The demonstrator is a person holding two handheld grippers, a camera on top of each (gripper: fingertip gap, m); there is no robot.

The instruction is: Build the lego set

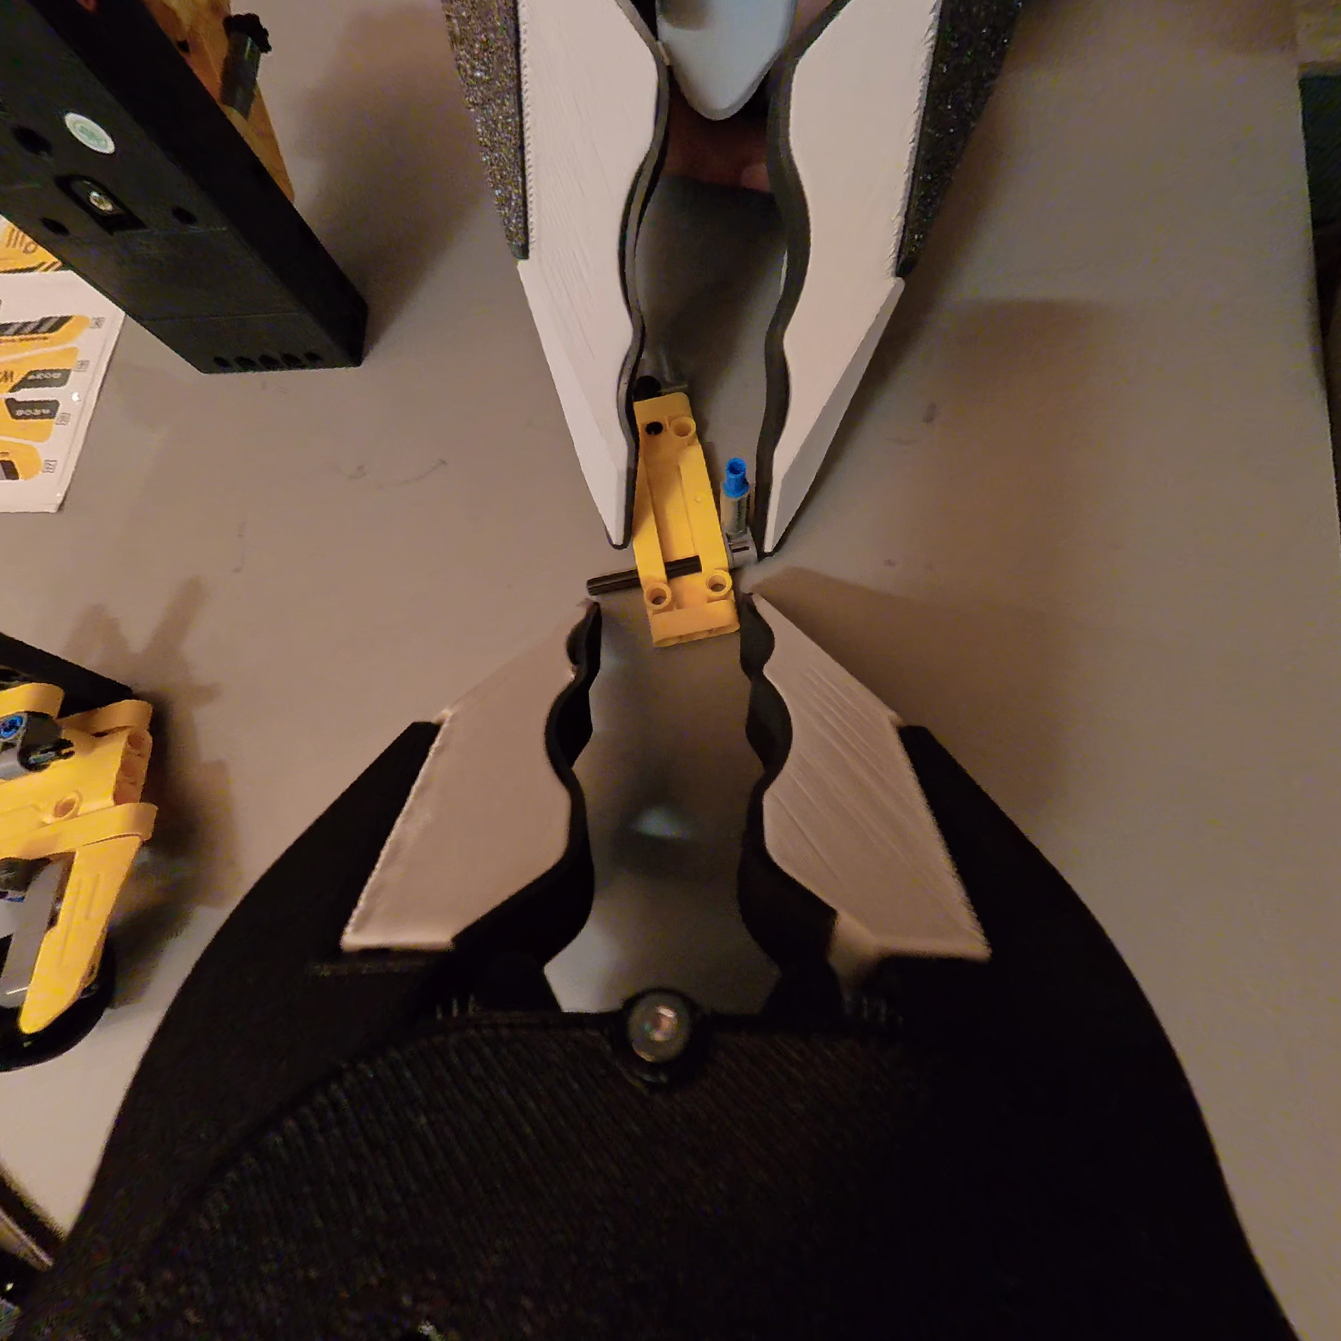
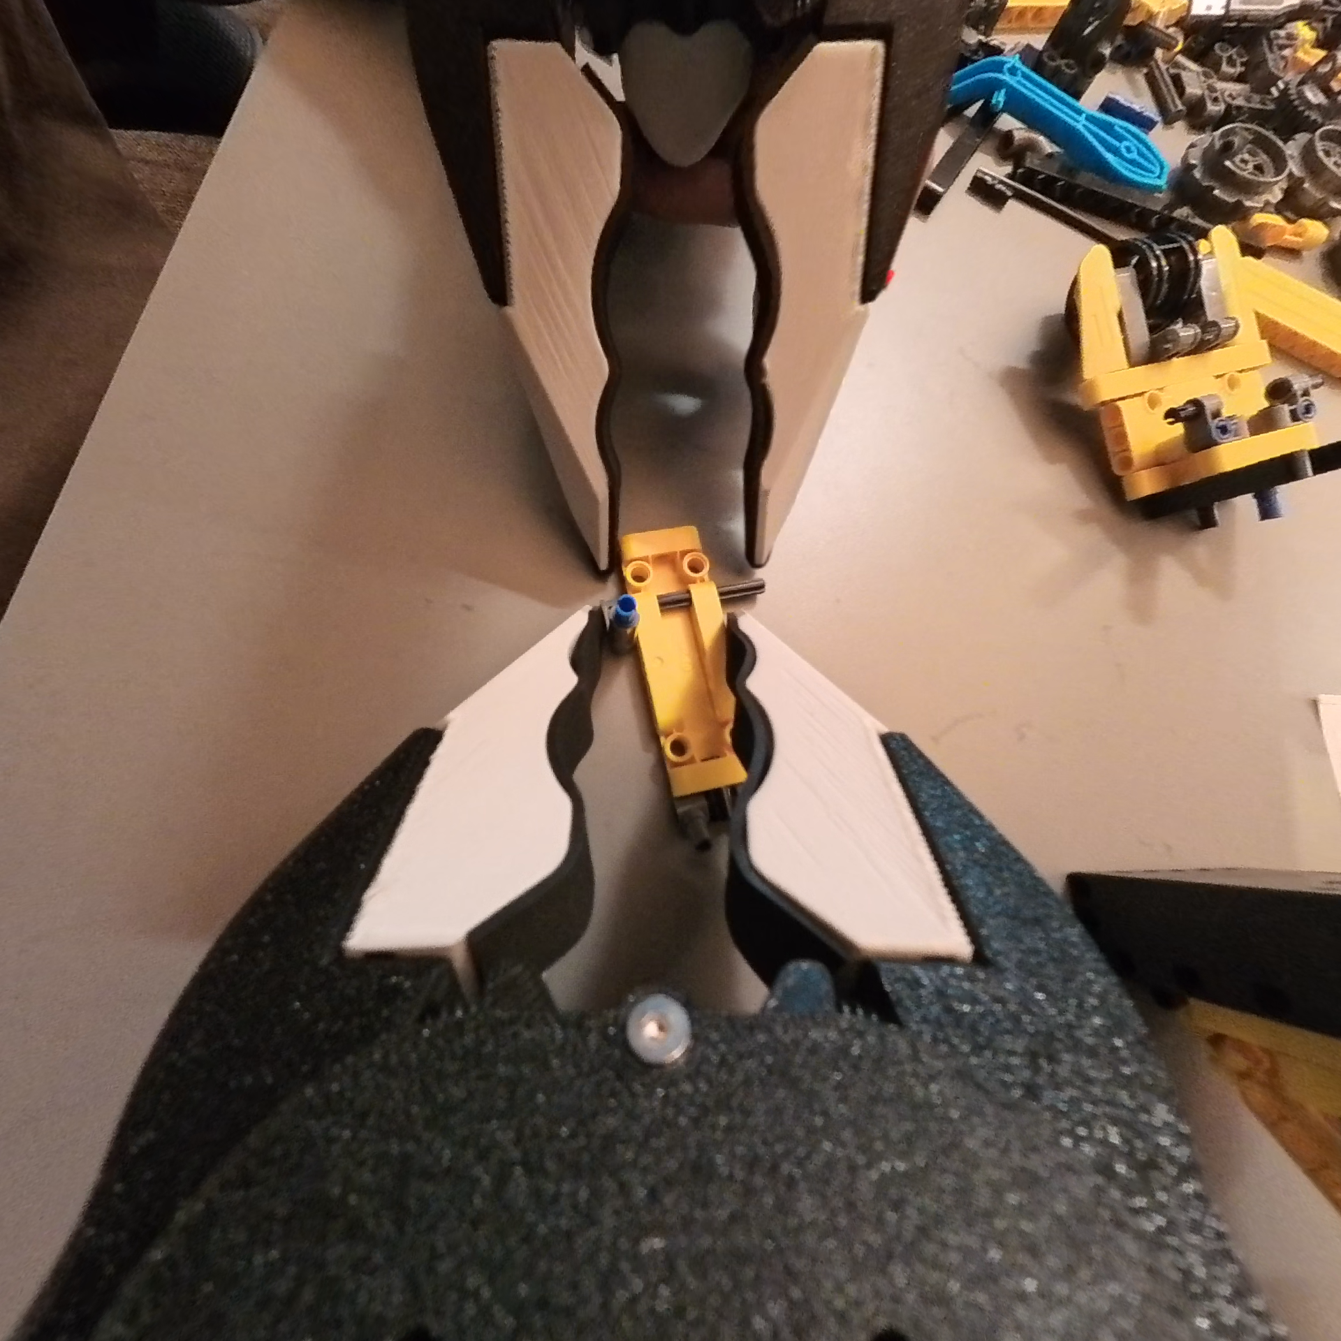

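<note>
A yellow brick panel (image 1: 682, 522) with a black axle (image 1: 617, 580) through one end and a blue pin (image 1: 735, 472) on a grey connector at its side sits between two grippers that face each other tip to tip over the grey table (image 1: 1016, 508). My right gripper (image 2: 664, 620) is shut on the panel (image 2: 686, 689): one finger presses its yellow side, the other the blue pin (image 2: 624, 608). My left gripper (image 1: 671, 604) is open, its tips flanking the panel's axle end. Each gripper also shows in the other's view, the right (image 1: 693, 544) and the left (image 2: 680, 564).
A black box (image 1: 167, 218), a sticker sheet (image 1: 43, 392) and a part-built yellow model (image 1: 65, 834) lie to the left. In the right wrist view a yellow model (image 2: 1190, 406), a blue part (image 2: 1059, 123) and loose black wheels (image 2: 1233, 152) lie right. The table edge (image 2: 123, 363) runs along the left. Only a small space, under 4 cm, lies between the two pairs of fingers.
</note>
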